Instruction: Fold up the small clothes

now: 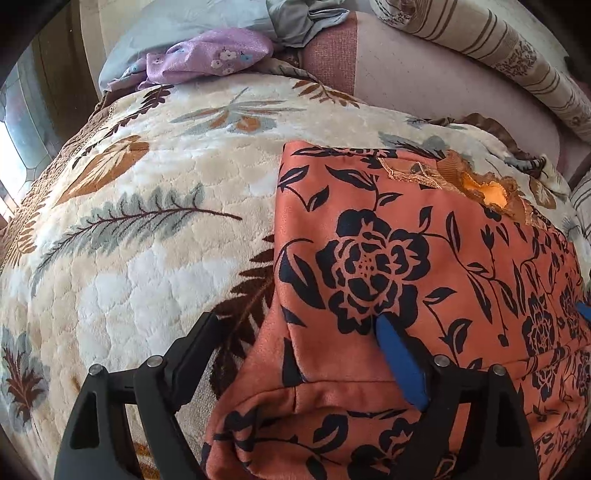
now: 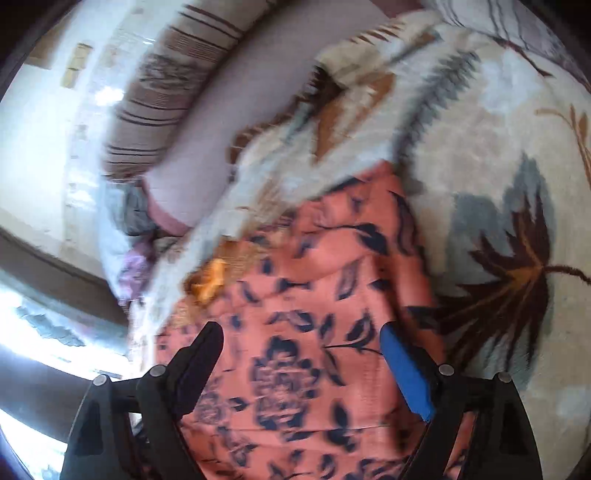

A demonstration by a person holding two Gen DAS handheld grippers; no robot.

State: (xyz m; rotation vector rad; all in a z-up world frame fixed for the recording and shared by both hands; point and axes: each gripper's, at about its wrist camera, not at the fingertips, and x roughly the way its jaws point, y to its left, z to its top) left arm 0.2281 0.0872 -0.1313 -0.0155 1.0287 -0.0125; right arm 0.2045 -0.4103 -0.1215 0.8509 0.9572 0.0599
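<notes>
An orange garment with a black flower print lies on a cream leaf-patterned blanket; its lace collar is at the far right. My left gripper is open over the garment's near left edge, where a fold of cloth rises between the jaws. The tip of my right gripper shows at that view's right edge. In the blurred right wrist view the garment fills the lower middle, and my right gripper is open just above it. I cannot tell whether either gripper touches the cloth.
A purple floral cloth and grey clothes lie on a pale blue pillow at the far end. A striped bolster runs along the pink sheet. A window is at the right wrist view's left.
</notes>
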